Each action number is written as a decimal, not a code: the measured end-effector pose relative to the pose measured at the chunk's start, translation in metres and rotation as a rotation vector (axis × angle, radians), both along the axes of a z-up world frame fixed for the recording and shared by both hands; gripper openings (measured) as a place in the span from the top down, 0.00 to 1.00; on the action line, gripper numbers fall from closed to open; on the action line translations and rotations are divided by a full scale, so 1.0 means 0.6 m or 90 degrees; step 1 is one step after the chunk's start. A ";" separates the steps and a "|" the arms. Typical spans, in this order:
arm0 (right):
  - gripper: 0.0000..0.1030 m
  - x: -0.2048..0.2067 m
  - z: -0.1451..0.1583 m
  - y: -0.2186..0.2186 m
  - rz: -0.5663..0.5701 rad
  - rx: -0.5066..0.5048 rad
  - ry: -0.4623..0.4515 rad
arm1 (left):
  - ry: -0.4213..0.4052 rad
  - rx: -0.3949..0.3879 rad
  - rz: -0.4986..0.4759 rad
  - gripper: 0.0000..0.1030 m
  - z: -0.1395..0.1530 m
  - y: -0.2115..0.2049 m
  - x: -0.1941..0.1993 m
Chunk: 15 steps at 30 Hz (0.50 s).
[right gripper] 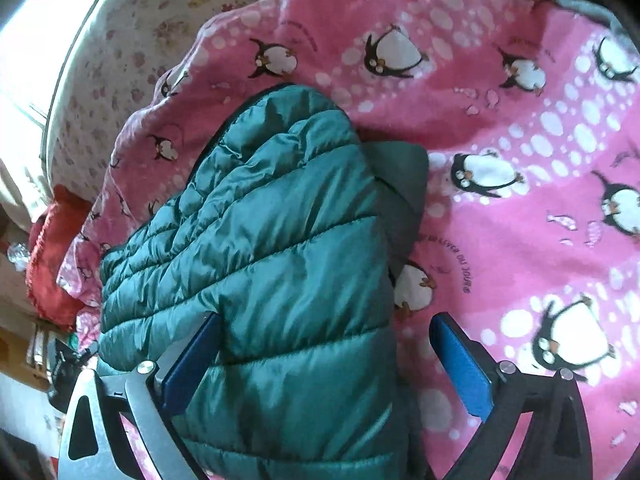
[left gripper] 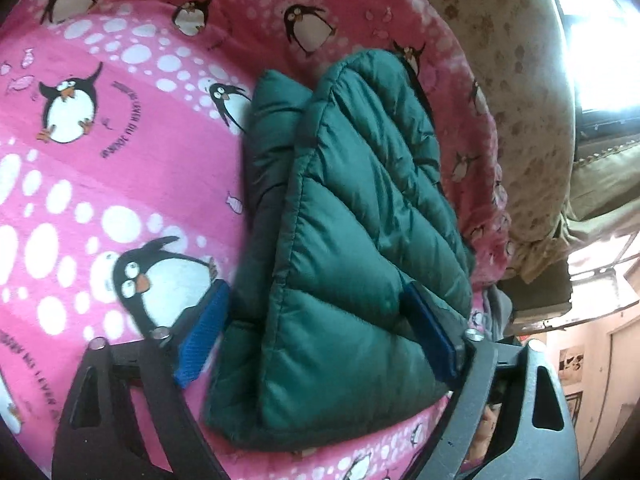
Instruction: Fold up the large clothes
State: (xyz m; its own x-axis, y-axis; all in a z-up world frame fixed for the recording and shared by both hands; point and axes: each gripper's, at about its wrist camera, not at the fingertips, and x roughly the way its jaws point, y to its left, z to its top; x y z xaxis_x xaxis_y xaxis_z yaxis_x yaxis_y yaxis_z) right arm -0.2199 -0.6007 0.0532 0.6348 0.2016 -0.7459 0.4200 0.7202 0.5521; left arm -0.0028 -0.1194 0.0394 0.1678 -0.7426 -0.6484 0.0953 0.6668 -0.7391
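Observation:
A dark green quilted puffer jacket lies folded into a thick bundle on a pink penguin-print blanket. My left gripper is open, its blue pads spread wide on either side of the jacket's near end. In the right wrist view the same jacket lies under my right gripper, which is open. Its left pad rests against the jacket and its right pad hangs over the blanket. A grey-green lining flap sticks out at the jacket's far right side.
A cream floral sheet covers the bed edge beyond the blanket, also in the right wrist view. A red knitted item lies at the bed's left edge. A bright window and room clutter sit beyond.

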 end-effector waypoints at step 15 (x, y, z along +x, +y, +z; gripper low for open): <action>0.00 0.037 -0.034 0.009 0.036 0.063 -0.001 | -0.064 0.084 -0.017 0.01 0.001 -0.050 -0.010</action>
